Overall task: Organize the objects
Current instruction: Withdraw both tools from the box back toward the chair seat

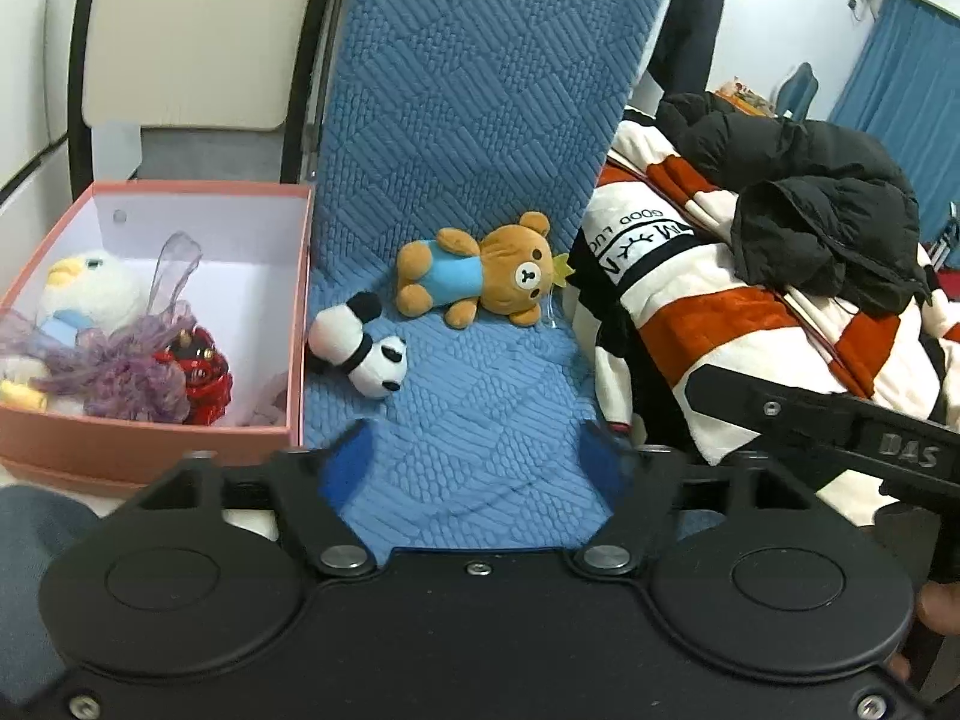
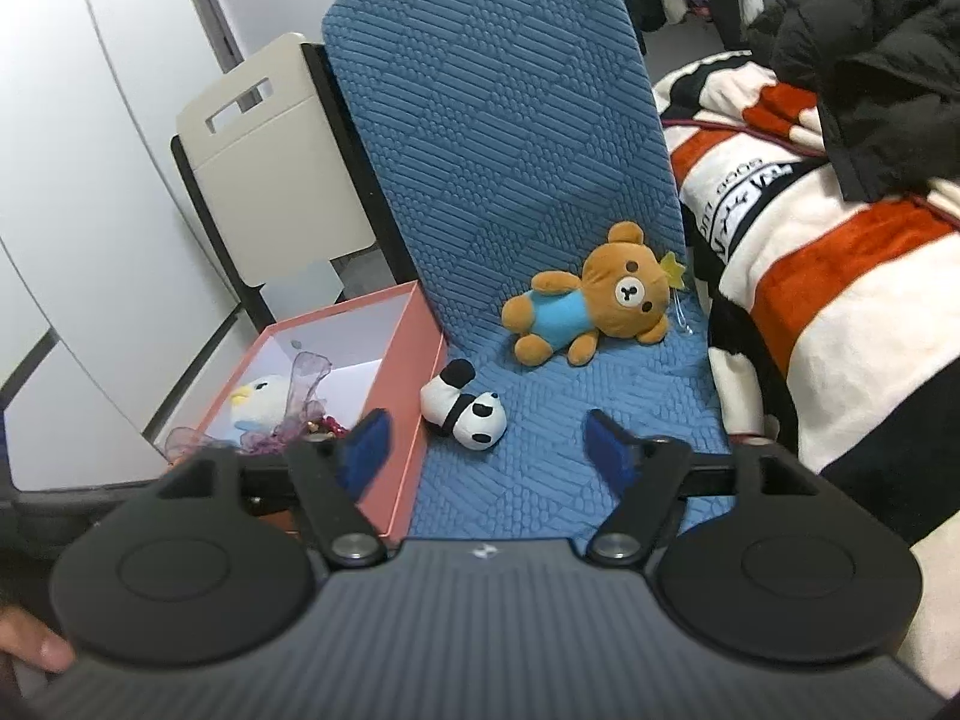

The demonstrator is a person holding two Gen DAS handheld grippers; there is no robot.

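Claws wide apart, seemingly empty

Both wrist cameras look forward and down along their fingers at the blue chair cushion, close in. The left view sits lower and perhaps nearer. They share the pink box (left side) and striped blanket.

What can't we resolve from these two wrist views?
- Pink box contents: the white bird plush is half covered by purple tulle in the left wrist view; the red item beneath can't be identified.
- Same box in the right wrist view: near end hidden behind the right gripper fingers.
- Jacket print: upside down, partly folded, illegible.
- Panda plush: underside hidden in both views.
- Bear plush star tag: too small to read.
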